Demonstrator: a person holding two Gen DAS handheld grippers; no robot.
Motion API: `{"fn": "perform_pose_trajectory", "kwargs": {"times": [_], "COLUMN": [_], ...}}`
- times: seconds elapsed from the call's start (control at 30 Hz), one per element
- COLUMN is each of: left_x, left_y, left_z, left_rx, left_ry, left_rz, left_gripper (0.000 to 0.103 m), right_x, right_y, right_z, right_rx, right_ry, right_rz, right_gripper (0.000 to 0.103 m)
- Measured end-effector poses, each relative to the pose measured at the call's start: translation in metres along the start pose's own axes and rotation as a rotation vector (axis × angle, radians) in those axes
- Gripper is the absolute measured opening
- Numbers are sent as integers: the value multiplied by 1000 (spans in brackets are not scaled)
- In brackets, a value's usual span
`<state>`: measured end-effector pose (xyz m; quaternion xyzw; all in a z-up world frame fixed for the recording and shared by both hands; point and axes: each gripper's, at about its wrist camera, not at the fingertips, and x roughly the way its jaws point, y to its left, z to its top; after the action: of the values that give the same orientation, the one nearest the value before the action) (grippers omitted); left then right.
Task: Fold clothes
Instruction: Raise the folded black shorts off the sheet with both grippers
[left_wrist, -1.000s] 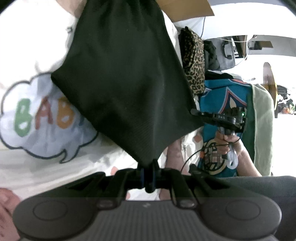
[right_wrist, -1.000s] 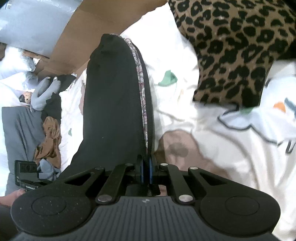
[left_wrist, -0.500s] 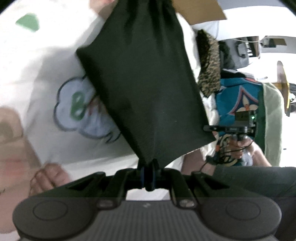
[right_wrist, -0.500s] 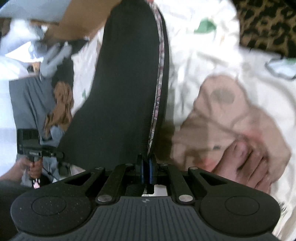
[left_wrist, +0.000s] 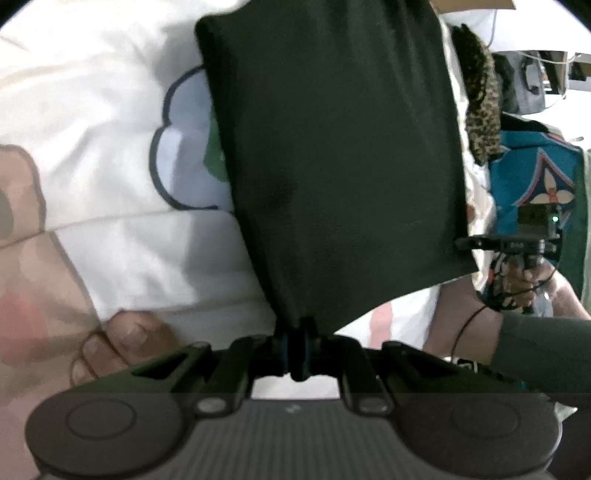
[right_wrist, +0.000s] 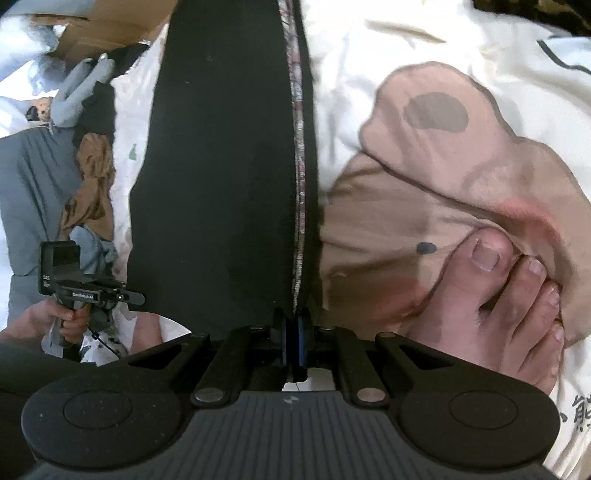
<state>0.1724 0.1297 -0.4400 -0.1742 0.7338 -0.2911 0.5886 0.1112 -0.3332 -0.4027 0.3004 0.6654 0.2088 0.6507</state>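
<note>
A black garment hangs stretched between both grippers above a white printed bedsheet. My left gripper is shut on one lower corner of it. My right gripper is shut on the other corner, where a patterned inner edge shows along the fold of the black garment. In the left wrist view the right gripper shows at the cloth's right edge, held by a hand. The right wrist view shows the left gripper at the cloth's left side.
The person's bare toes rest on the bear print of the sheet; the toes also show at lower left. A leopard-print garment, a teal cloth, a cardboard box and a pile of clothes lie around.
Both grippers have sunk toward the sheet with the black garment still held. The cloth now hangs squarer and fuller in view, and the toes have come into both views.
</note>
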Motion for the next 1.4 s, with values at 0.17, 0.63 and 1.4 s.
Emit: {"fn": "perform_pose_trajectory", "kwargs": {"times": [0.17,0.63,1.4], "left_x": [5,-7,11], "left_y": [4,34,25], "left_z": [4,-8,-5], "left_rx": [-4,-121,-59], "left_ry": [2,-156,-70], "left_rz": [-14,-148,-217], "left_gripper": [18,44,6], "right_x": [9,21,28], "right_y": [-1,-12,-10], "right_z": [0,6,4], "right_rx": [-14,29,19], "right_ry": [13,-10,-16], "right_rz": [-25,33,120], "right_gripper": [8,19,5]}}
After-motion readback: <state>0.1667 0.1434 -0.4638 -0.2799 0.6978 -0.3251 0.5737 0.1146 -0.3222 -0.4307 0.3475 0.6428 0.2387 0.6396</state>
